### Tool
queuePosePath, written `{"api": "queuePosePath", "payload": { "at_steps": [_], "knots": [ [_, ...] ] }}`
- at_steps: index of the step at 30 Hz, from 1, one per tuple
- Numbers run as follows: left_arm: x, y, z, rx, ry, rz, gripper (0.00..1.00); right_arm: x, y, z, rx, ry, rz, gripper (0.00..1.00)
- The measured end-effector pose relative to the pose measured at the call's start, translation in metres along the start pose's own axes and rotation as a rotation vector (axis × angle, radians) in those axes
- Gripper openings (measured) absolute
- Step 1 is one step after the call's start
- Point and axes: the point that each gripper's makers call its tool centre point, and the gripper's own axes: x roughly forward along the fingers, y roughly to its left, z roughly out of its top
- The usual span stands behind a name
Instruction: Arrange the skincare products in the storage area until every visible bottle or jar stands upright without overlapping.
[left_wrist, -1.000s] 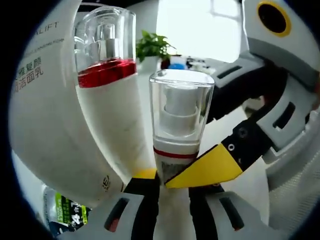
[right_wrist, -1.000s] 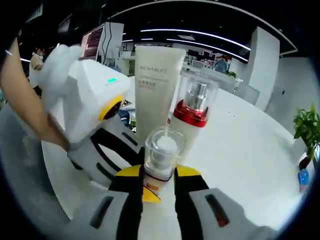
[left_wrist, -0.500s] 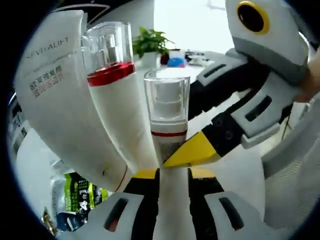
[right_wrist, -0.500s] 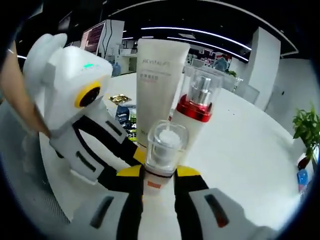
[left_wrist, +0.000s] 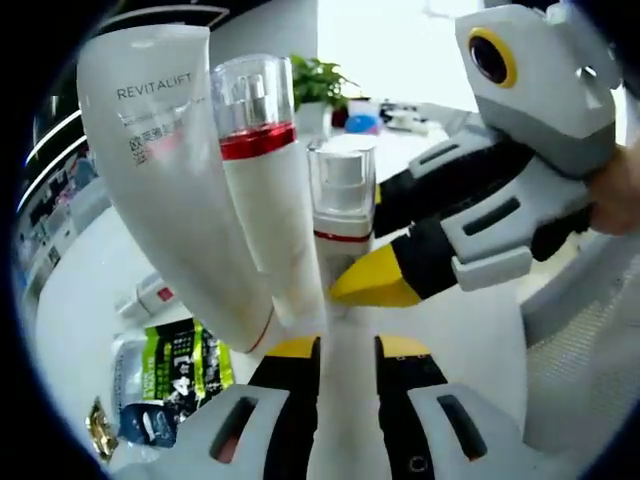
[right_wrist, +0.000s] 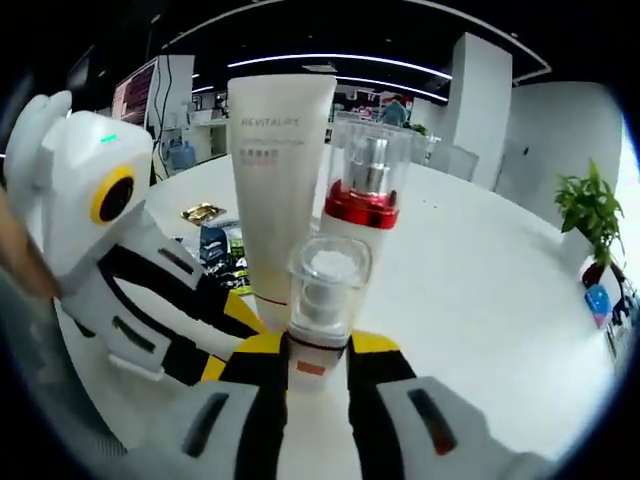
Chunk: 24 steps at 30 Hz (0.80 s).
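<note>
- Pulled back a touch from half a second ago, the left gripper view now takes in more of the white desk, while the small pump bottle sits farther from the left hand-held gripper, whose jaws stand narrowly apart with nothing between them.
- Small pump bottle: upright, long axis vertical, clear cap up, thin red band around its neck; in the right gripper view it stands right between the jaws of the right hand-held gripper, which close in on its lower body.
- In the left gripper view that right hand-held gripper reaches in from the right, a yellow jaw tip against the base of the small bottle.
- Just behind it, the taller pump bottle with the broad red collar stands on its base, clear cap pointing up; in the left gripper view it leans with the lens.
- Left of that, the white tube marked REVITALIFT stands on end, wide crimped end uppermost, touching or nearly touching the tall bottle; I cannot tell which.
- Flat on the desk, near left: dark and green sachets, with a small white sample tube lying on its side beyond them.
- Far right, a potted plant.
- The left hand-held gripper comes in from the left in the right gripper view.
</note>
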Motion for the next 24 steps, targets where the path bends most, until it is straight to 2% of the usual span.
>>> {"api": "queuePosePath", "payload": {
  "at_steps": [2,4,8,14,24],
  "knots": [
    [-0.001,0.0,-0.001,0.0,0.001,0.001,0.18,-0.001,0.001,-0.003,-0.001,0.02,0.0,0.26],
    [-0.002,0.0,-0.001,-0.001,0.002,-0.001,0.18,-0.002,0.001,-0.004,0.007,0.007,-0.002,0.36],
    [-0.005,-0.001,-0.001,-0.006,0.002,0.0,0.19,-0.003,0.003,-0.008,0.011,0.023,0.013,0.33],
    [-0.017,0.0,-0.001,-0.016,0.0,0.018,0.22,-0.01,0.001,-0.008,0.005,0.04,0.013,0.47],
    [-0.043,-0.003,-0.006,-0.09,0.007,0.054,0.37,-0.029,0.005,-0.002,0.03,0.028,0.039,0.62]
  ]
}}
